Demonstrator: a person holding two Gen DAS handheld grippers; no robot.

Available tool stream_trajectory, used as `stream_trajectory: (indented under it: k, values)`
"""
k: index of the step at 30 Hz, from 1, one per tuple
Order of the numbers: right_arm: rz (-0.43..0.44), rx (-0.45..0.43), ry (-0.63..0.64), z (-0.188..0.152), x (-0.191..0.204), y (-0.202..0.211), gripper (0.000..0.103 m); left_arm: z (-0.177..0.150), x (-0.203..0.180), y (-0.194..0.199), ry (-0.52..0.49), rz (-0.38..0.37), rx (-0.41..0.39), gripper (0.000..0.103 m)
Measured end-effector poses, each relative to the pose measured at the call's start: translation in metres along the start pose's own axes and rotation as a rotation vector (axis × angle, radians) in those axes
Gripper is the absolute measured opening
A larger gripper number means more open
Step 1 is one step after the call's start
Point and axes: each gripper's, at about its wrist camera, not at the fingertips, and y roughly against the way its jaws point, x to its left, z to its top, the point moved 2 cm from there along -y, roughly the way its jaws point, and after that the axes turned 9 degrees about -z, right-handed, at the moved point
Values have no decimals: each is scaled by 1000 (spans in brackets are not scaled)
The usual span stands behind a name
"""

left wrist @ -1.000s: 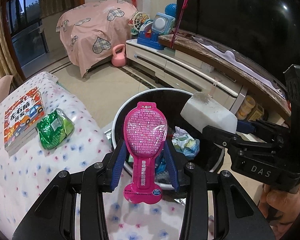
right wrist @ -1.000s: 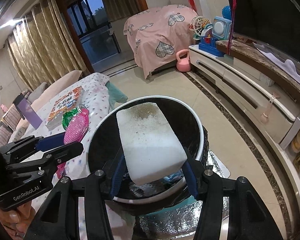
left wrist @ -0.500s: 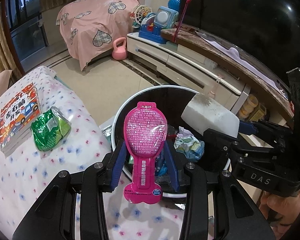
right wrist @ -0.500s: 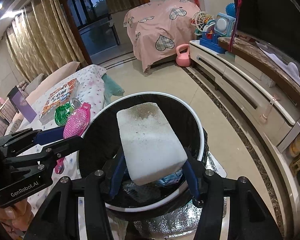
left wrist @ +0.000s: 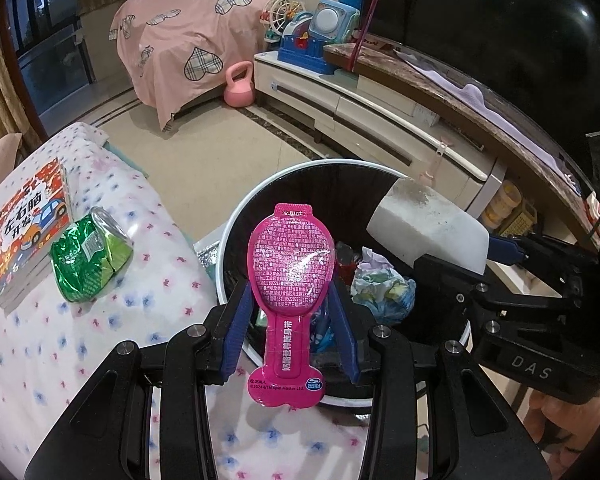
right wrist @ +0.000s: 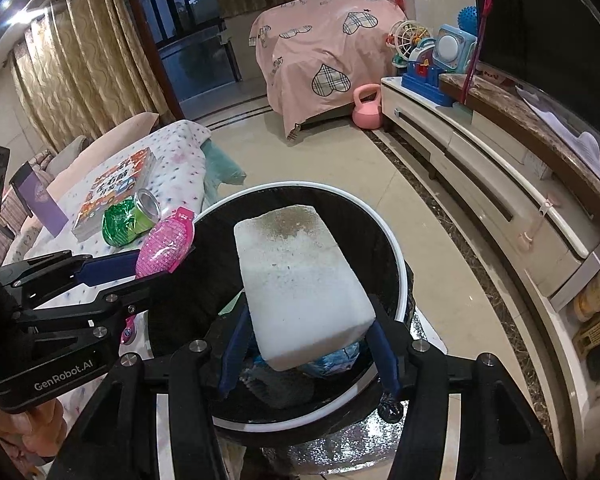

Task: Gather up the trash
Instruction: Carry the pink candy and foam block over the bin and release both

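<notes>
A round black trash bin (left wrist: 332,162) with a white rim (right wrist: 296,186) stands beside the table, crumpled trash (left wrist: 380,280) lying inside. My left gripper (left wrist: 290,300) is shut on a pink printed wrapper (left wrist: 292,264), held upright over the bin's near rim. From the right wrist view the same wrapper (right wrist: 166,242) shows at the bin's left edge. My right gripper (right wrist: 306,320) is shut on a white foam block (right wrist: 296,272) with a dirty far end, above the bin's opening. The block (left wrist: 424,228) also shows at the right of the left wrist view.
A crushed green can (left wrist: 90,260) and a children's book (left wrist: 28,228) lie on the floral tablecloth (left wrist: 100,340) left of the bin. A low TV cabinet (left wrist: 380,112) runs along the right, with toys on it. A pink kettlebell (left wrist: 239,90) sits on the floor beyond.
My left gripper has edged toward the bin with the pink wrapper. The right gripper has kept its place over the bin with the foam block.
</notes>
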Motion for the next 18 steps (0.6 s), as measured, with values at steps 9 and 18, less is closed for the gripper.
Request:
stream_trajectory:
  k: [9,18]
  values:
    - [14,4,-8,-3,0,2,74,0,5,6,18,13,4,51]
    - [27,-63,-77,-9,-1,35,81,-20,23,45,92,4,-74,68]
